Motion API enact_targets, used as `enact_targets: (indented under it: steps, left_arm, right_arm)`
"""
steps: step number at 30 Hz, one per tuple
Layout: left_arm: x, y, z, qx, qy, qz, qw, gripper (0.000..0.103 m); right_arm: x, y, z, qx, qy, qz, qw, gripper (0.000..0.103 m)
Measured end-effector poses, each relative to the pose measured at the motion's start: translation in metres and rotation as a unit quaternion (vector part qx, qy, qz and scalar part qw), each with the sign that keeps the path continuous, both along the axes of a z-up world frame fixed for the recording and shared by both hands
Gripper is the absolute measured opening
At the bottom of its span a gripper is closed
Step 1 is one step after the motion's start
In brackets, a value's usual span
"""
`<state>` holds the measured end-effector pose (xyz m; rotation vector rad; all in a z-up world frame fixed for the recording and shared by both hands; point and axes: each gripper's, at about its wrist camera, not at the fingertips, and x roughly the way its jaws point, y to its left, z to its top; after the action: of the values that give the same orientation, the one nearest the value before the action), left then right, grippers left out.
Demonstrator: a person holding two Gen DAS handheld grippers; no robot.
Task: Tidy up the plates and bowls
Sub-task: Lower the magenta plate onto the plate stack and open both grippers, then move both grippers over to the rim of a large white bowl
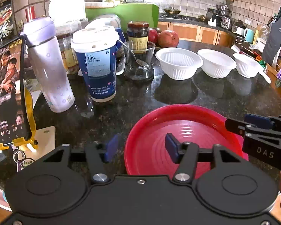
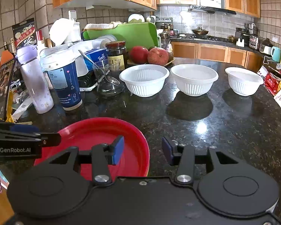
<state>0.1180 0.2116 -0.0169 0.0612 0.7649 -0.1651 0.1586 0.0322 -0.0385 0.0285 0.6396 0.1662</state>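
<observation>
A red plate [image 1: 155, 131] [image 2: 95, 131] lies on the dark granite counter [image 2: 224, 127] close in front. My left gripper [image 1: 141, 148] is open and straddles the plate's left rim, pads clear of it. My right gripper [image 2: 143, 150] is open too and straddles the right rim without pressing it. Each gripper also shows from the side in the other's view, the right gripper [image 1: 234, 125] and the left gripper [image 2: 52, 139]. Three white ribbed bowls stand in a row further back: left bowl [image 2: 144, 79], middle bowl [image 2: 194, 79], right bowl [image 2: 243, 80].
Crowding the left are a lilac bottle [image 1: 48, 65], a blue paper cup [image 1: 97, 63], a glass with a spoon [image 1: 138, 63], a dark jar [image 1: 138, 36] and a phone on a yellow stand [image 1: 7, 93]. Red fruit [image 2: 149, 55] sits behind the bowls. Packets lie along the counter's right edge [image 2: 277, 86].
</observation>
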Motion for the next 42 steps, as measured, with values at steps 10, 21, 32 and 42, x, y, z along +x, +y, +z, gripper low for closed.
enact_targets:
  steps: [10, 21, 32, 42]
  left_arm:
    - [-0.004, 0.002, 0.006, -0.005, 0.007, 0.016, 0.9998, 0.068]
    - [-0.007, -0.004, 0.016, 0.005, -0.007, 0.014, 0.9999, 0.075]
    - [0.004, -0.022, 0.028, -0.013, 0.013, -0.029, 0.9994, 0.075]
    - [0.017, -0.045, 0.03, -0.018, 0.052, -0.062, 0.9966, 0.075]
  right_arm:
    - [-0.011, 0.001, 0.003, 0.001, -0.013, -0.013, 1.0, 0.066]
    - [-0.02, -0.01, 0.009, 0.029, -0.013, -0.039, 0.999, 0.075]
    - [-0.028, -0.031, 0.021, 0.039, -0.011, -0.055, 0.998, 0.076]
    - [-0.02, -0.078, 0.019, 0.075, 0.04, -0.086, 0.993, 0.073]
